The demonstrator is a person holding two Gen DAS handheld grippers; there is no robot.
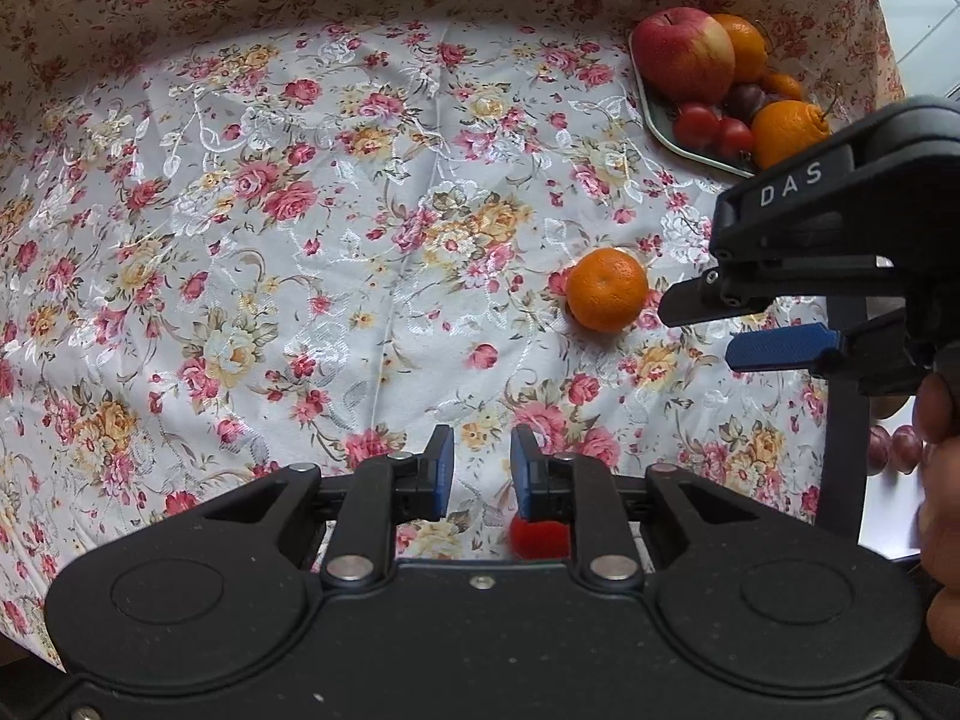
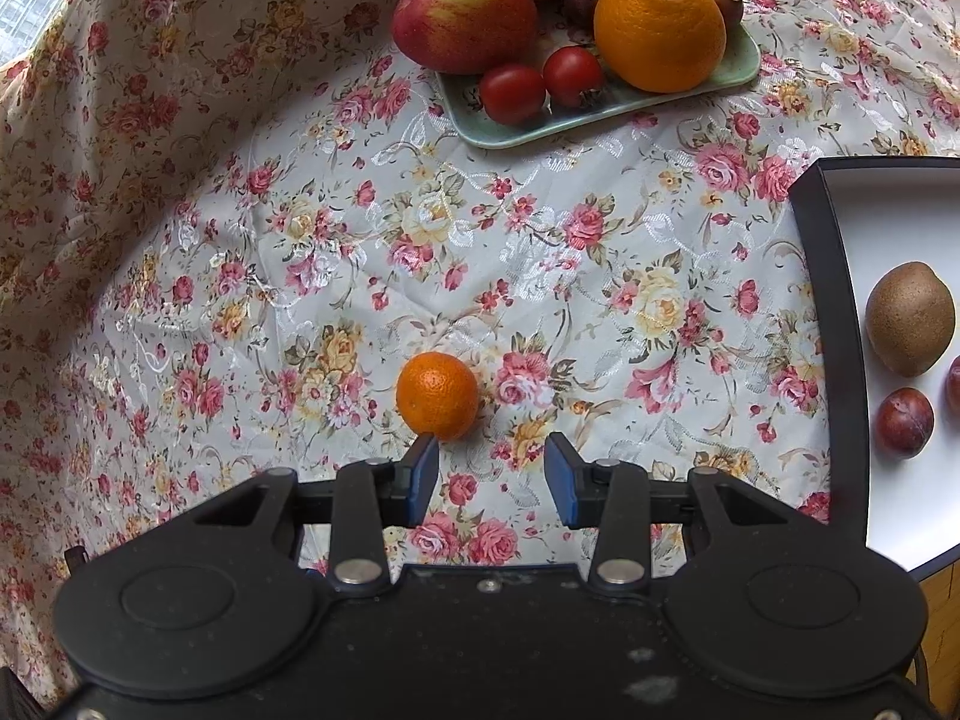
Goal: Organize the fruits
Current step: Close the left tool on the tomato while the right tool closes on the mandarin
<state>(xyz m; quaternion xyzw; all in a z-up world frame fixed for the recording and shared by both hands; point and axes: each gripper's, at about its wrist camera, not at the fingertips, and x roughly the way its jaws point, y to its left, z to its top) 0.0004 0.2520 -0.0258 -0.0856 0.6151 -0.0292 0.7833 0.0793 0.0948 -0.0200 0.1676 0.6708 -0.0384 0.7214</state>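
Left wrist view: your left hand-held gripper [image 1: 480, 474] is closed to its narrowest on nothing; the mandarin [image 1: 607, 290] lies on the table well ahead, toward its right. Right wrist view: your right hand-held gripper [image 2: 492, 480] stands part-open and empty, nearer; the mandarin [image 2: 437, 395] sits just beyond its left finger [image 2: 422, 477]. Round fruit, no long axis.

Probably a home: floral tablecloth [image 2: 300, 252], fruit tray [image 2: 600, 108].

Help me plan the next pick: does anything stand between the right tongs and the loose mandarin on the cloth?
Nothing visible does. The mandarin lies alone on the tablecloth just ahead of the open right tongs, close to one fingertip; only bare cloth lies between.
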